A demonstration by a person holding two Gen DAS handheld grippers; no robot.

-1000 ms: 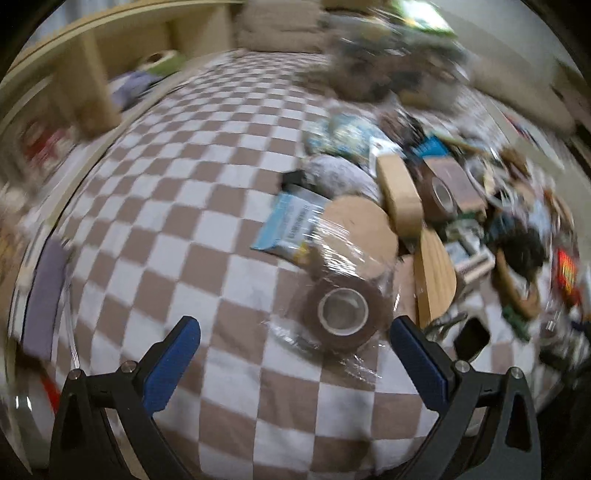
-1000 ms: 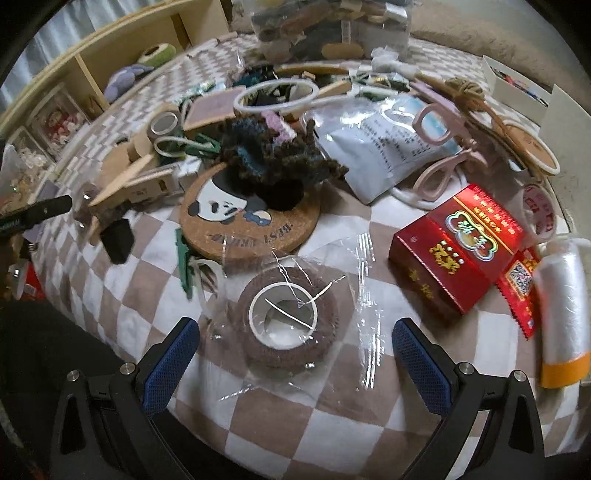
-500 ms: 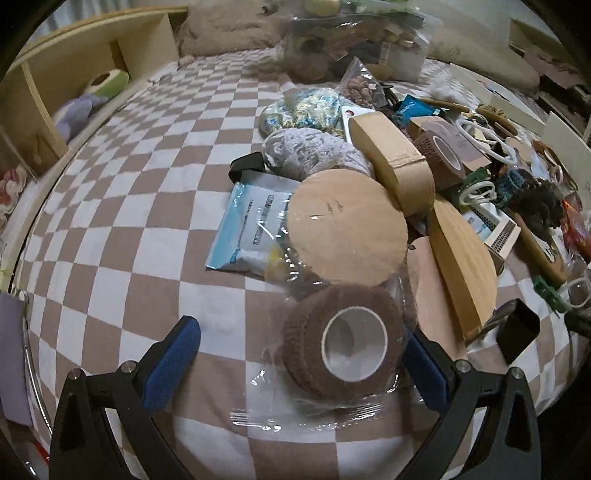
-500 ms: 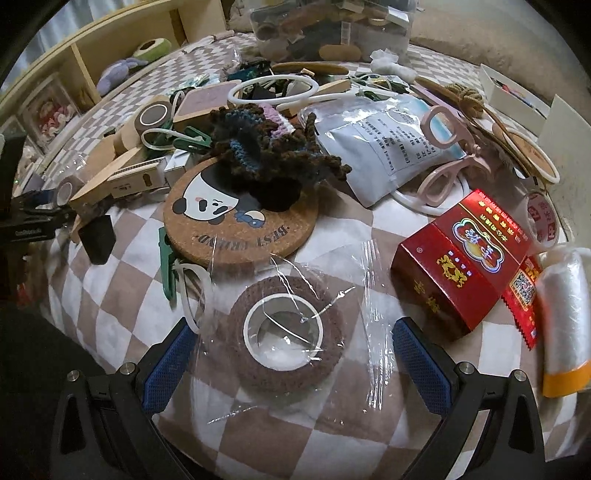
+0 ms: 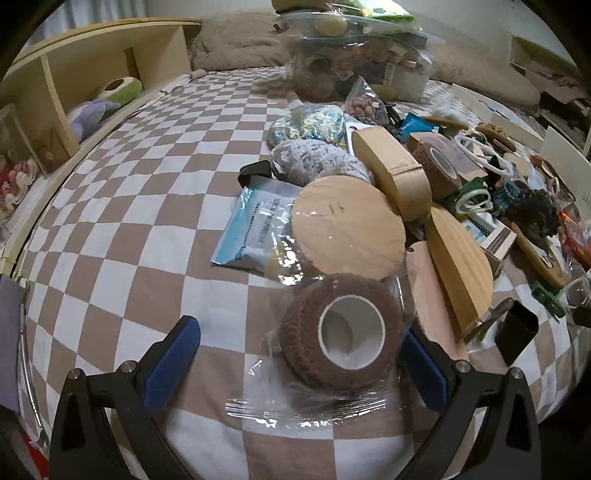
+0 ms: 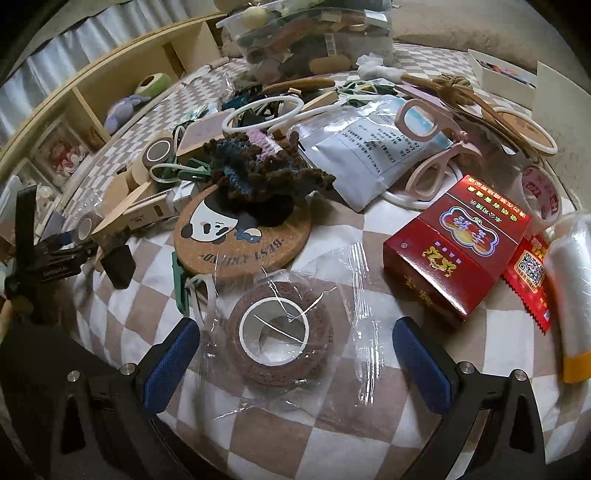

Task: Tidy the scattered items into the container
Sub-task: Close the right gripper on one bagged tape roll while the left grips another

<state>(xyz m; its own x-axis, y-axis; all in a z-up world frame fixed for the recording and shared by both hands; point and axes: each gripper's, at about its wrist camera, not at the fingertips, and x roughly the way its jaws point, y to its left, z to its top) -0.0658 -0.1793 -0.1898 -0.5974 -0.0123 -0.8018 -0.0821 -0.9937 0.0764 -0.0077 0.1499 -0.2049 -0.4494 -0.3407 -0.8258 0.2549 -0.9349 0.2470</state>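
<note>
Your left tongs (image 5: 295,354) have closed in on the plastic-wrapped brown bandage roll (image 5: 341,334); wide open, gripping nothing. Right tongs (image 6: 295,354) likewise, straddling another wrapped brown roll (image 6: 279,332).

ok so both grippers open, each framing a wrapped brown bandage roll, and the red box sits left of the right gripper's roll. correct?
Not quite: in the right wrist view the red box sits to the right of the wrapped brown bandage roll. The rest holds: left gripper and right gripper are open.

Wrapped bandage roll (image 6: 282,334) lies before panda coaster (image 6: 242,236); cigarette box (image 6: 458,243) to its right; container (image 6: 306,29), apparently full, behind.
</note>
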